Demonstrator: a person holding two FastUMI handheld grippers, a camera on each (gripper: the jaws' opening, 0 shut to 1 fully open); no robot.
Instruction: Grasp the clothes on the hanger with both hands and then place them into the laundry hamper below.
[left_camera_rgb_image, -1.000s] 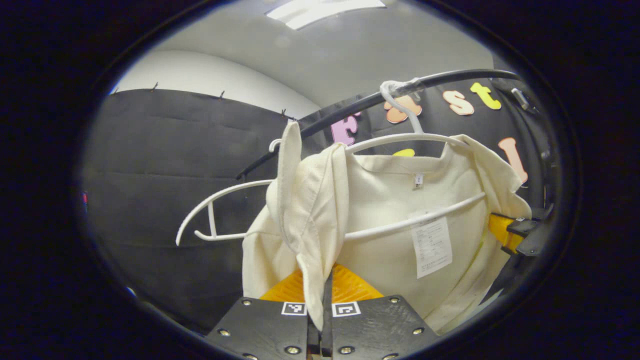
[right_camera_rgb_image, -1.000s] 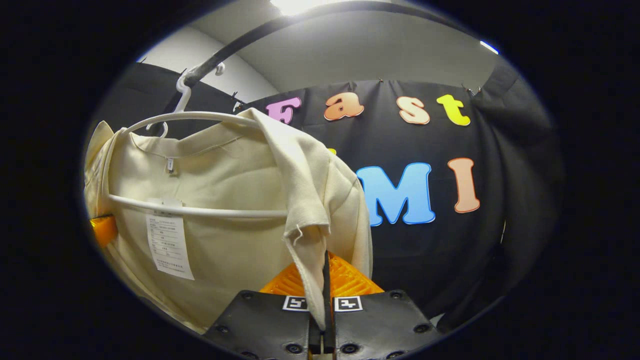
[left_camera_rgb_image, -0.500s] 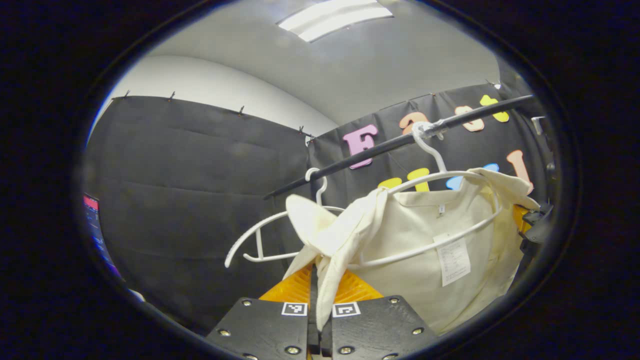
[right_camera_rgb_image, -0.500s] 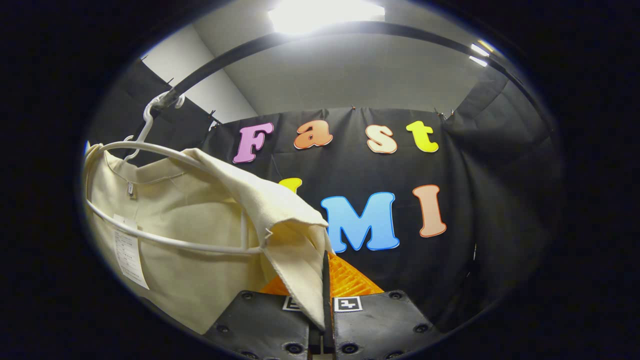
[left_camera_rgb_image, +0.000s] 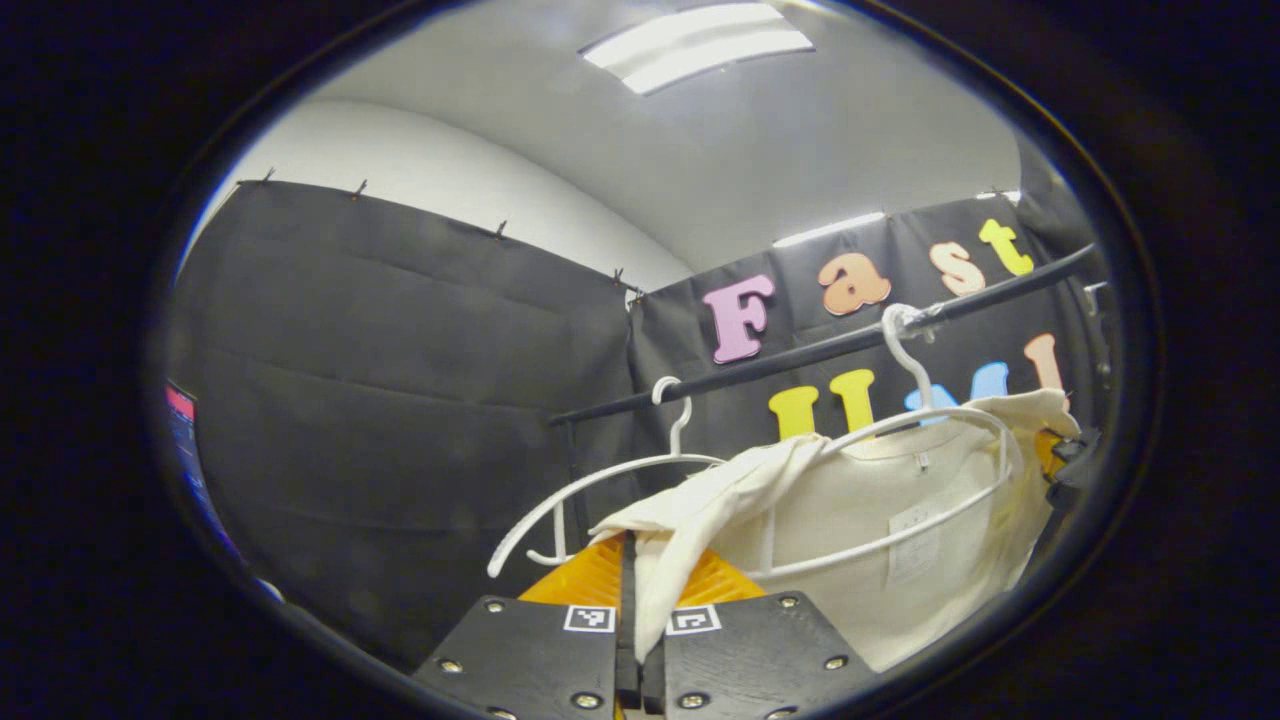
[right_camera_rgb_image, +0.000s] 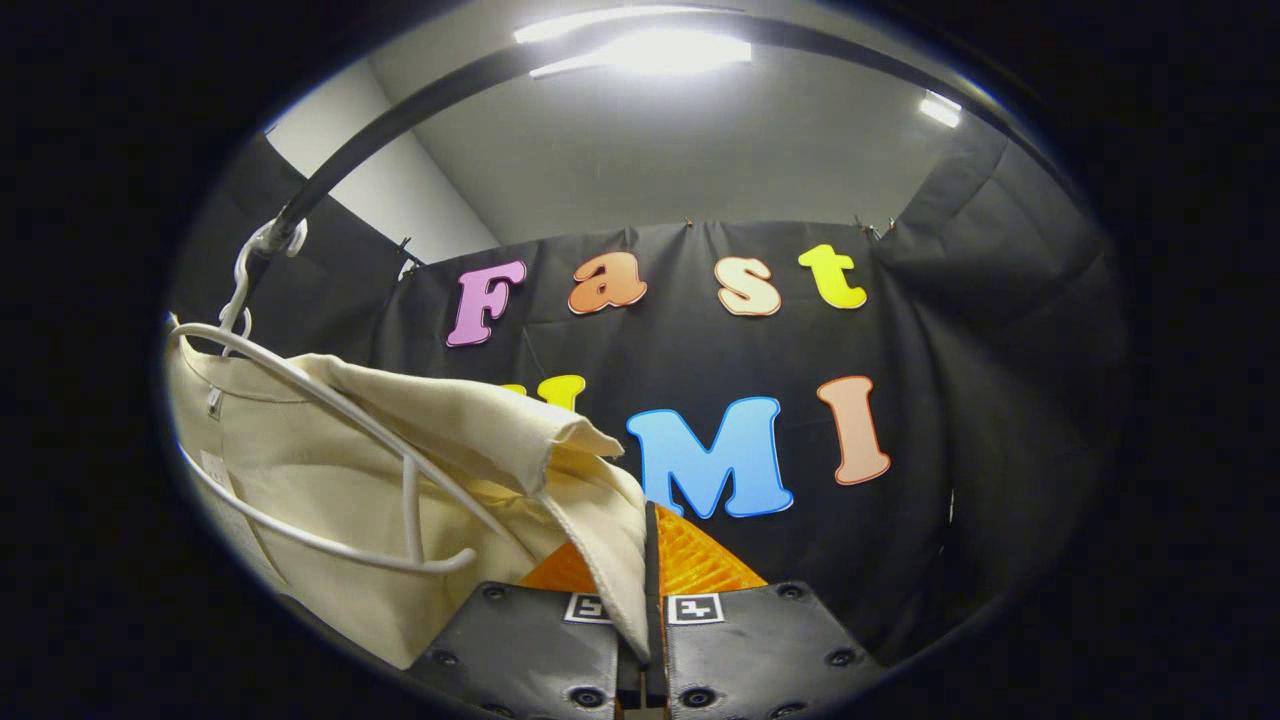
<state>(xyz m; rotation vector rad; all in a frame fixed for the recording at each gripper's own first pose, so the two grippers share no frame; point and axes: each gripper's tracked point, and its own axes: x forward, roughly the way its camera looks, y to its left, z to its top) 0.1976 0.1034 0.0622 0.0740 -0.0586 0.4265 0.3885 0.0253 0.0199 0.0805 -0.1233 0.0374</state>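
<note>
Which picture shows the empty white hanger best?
The left gripper view. There the empty hanger hangs whole on the black rail, beside the hanger carrying the cream shirt. In the right gripper view I can make out just the shirt's hanger, so it doesn't help.

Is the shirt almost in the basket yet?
Not yet. Done: each hand-held gripper, left and right, is shut on a shoulder of the cream shirt. In hand: both sleeves are pulled outward, but the shirt's body hangs around the white hanger on the black rail. Left: getting it free and lowering it into the hamper.
</note>
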